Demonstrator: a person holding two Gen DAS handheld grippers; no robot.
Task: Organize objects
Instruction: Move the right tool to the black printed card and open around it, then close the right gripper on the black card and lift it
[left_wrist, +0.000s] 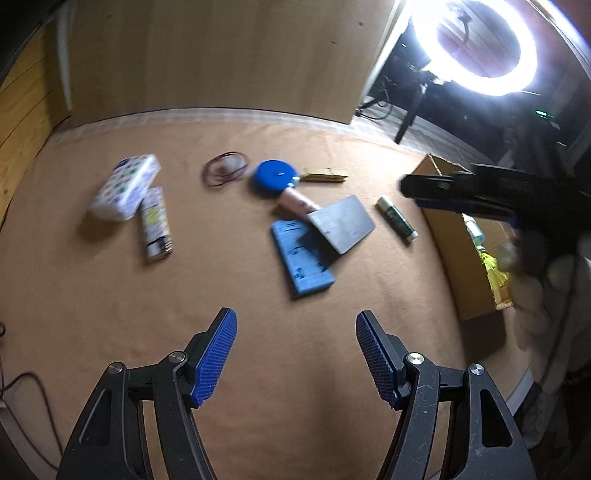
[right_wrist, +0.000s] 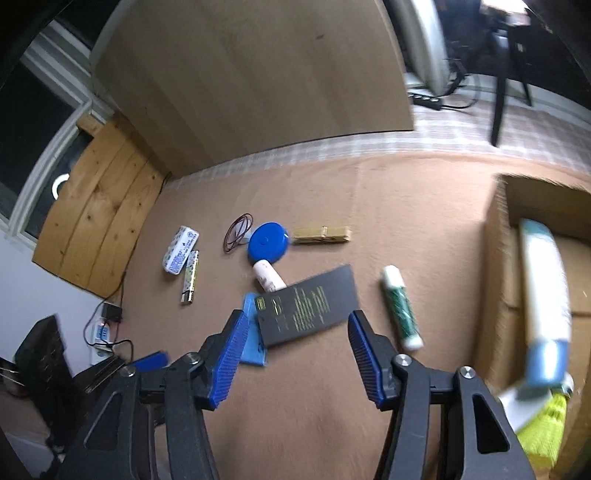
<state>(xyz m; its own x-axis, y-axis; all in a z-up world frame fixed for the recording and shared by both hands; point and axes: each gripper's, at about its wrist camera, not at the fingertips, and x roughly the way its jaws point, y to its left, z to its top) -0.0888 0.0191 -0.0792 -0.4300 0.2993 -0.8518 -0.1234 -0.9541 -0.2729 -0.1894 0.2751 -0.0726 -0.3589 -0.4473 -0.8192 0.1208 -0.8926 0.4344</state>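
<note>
Objects are scattered over the brown desk. Near the centre of the left wrist view a dark grey card is seen lying tilted across a blue ruler-like slab, whose long axis runs from upper left to lower right. A pink tube points from under the card up toward a blue round tape measure, which touches it. A wooden clothespin lies level just right of the tape measure, and rubber bands lie just left of it. A green-and-white glue stick is laid diagonally, cap end toward the upper left, between the card and an open cardboard box at the right edge. At the left, a tissue packet touches a slim patterned tube, whose long axis runs nearly top to bottom.

The left hand-held gripper is held spread above bare desk, nothing between its fingers. The right hand-held gripper is also spread and empty, with the card just beyond its tips; in the left wrist view it appears blurred over the box.
</note>
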